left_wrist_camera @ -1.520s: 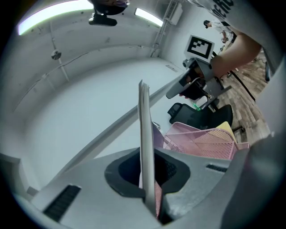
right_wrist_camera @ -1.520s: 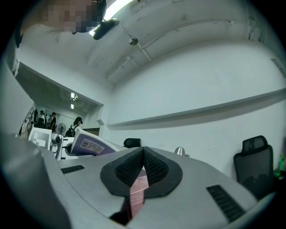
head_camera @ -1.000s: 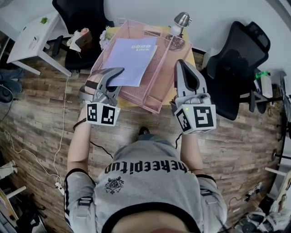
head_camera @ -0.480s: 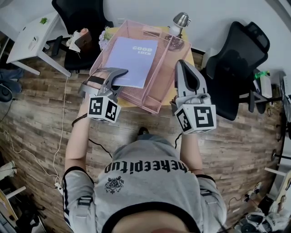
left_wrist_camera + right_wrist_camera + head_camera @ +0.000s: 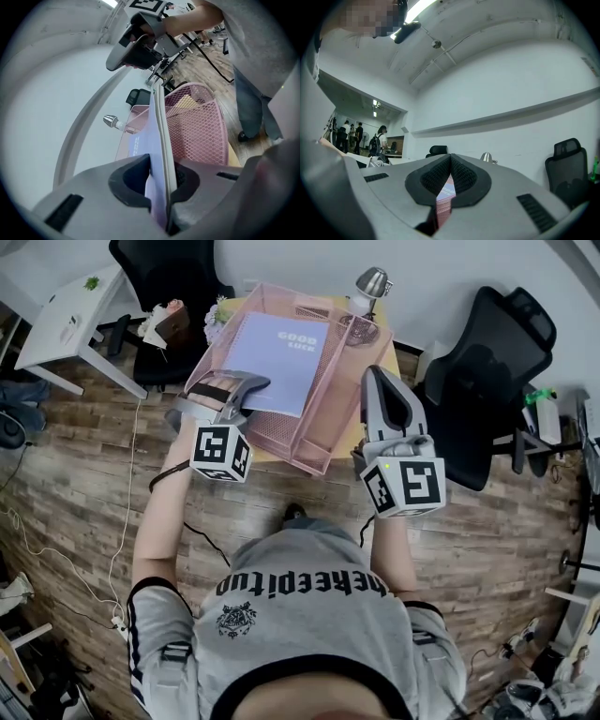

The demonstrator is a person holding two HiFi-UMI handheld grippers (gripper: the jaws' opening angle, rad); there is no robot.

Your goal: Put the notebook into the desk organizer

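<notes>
Notebook (image 5: pixel 279 360), lilac cover: upper centre of the head view, lying across the pink mesh desk organizer (image 5: pixel 319 442). It seems to be inside the walls, but whether it rests on the floor is unclear. Left gripper (image 5: pixel 251 390): jaws pinched on the notebook's near edge, angled down, likely to lower it in. Right gripper (image 5: pixel 375 381): jaws closed, empty, held at the organizer's right, apparently idle for this placement.

organizer (image 5: pixel 309 442): pink wire mesh, looks like coated metal, satin. notebook (image 5: pixel 281 357): lavender cover, smooth matt card. right tongs (image 5: pixel 450 161): smooth matt grey plastic; pads (image 5: pixel 464 177) black, finely ribbed, rubbery-looking. lamp (image 5: pixel 373 282): glossy chrome head. floor (image 5: pixel 84 474): wood-look planks, visible grain, matt. shirt (image 5: pixel 300 615): grey cloth.
</notes>
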